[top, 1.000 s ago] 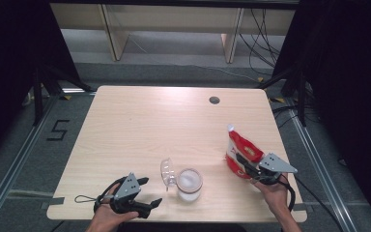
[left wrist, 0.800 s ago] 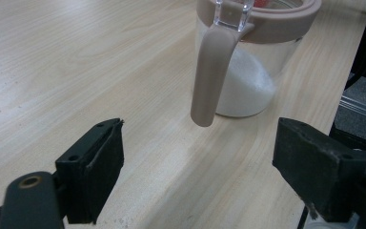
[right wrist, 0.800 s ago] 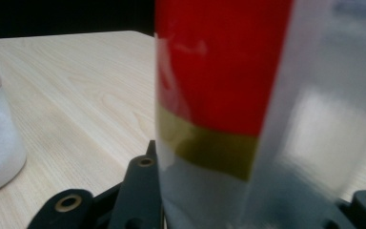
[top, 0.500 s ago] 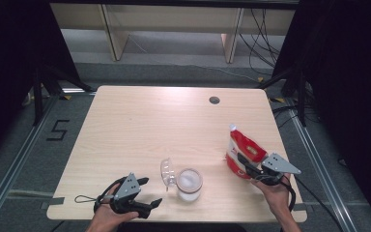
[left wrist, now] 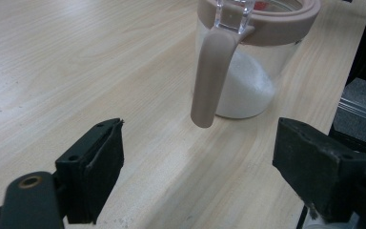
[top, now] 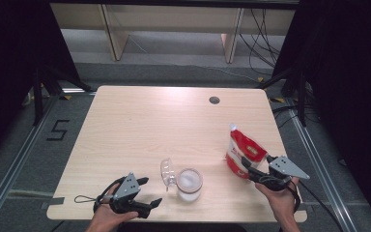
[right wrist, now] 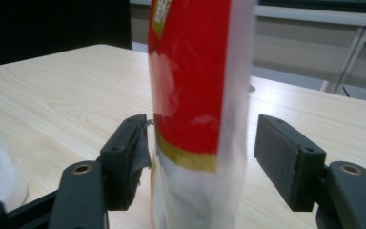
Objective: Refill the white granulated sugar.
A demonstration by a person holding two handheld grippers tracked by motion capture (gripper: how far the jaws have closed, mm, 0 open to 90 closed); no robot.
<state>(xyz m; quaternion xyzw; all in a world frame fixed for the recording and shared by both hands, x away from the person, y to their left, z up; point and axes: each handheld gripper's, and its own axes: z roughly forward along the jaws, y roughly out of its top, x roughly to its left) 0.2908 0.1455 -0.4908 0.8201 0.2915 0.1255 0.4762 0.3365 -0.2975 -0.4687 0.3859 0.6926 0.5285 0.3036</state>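
High view: table [top: 140, 125] w/ red pouch [top: 244, 151] stood upright near right edge, between right gripper [top: 251, 168] jaws just opened, pads clear. Tip-over risked if clipped on withdrawal. Jar [top: 189, 183] lid open; left gripper [top: 149, 192] wide, empty.

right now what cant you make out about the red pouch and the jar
- Red pouch: its top and base are cut off by the edges of the right gripper view, and its print is too small to read in the high view.
- Jar: its mouth is cut off by the top edge of the left gripper view.
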